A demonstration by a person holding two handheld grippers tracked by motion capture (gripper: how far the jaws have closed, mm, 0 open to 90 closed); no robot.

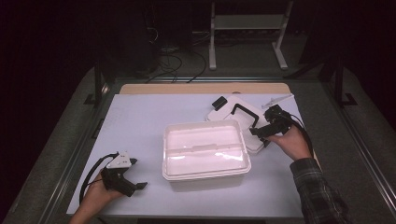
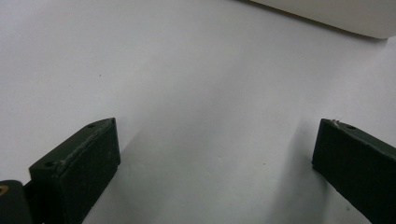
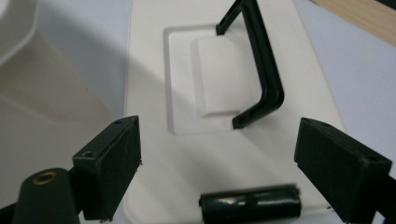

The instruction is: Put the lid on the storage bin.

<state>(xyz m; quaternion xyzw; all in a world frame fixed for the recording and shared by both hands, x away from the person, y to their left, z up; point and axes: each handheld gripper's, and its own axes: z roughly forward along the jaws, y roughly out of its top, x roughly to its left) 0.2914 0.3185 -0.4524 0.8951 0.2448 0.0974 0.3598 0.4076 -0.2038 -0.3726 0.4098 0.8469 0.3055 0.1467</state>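
Note:
A white lidless plastic box stands in the middle of the table. Behind it to the right lies its white lid, flat, with a black handle standing up from it. My right gripper hovers over the lid's near right edge, jaws open and nothing between them. In the right gripper view the lid, its raised handle and a black latch lie below my right gripper. My left gripper rests at the front left, open and empty, and my left gripper faces bare table sheet.
A second black latch sits at the lid's far left corner. A pale strip lies at the back right. The box wall is close to the right gripper's left jaw. The sheet-covered table ends in metal rails on both sides.

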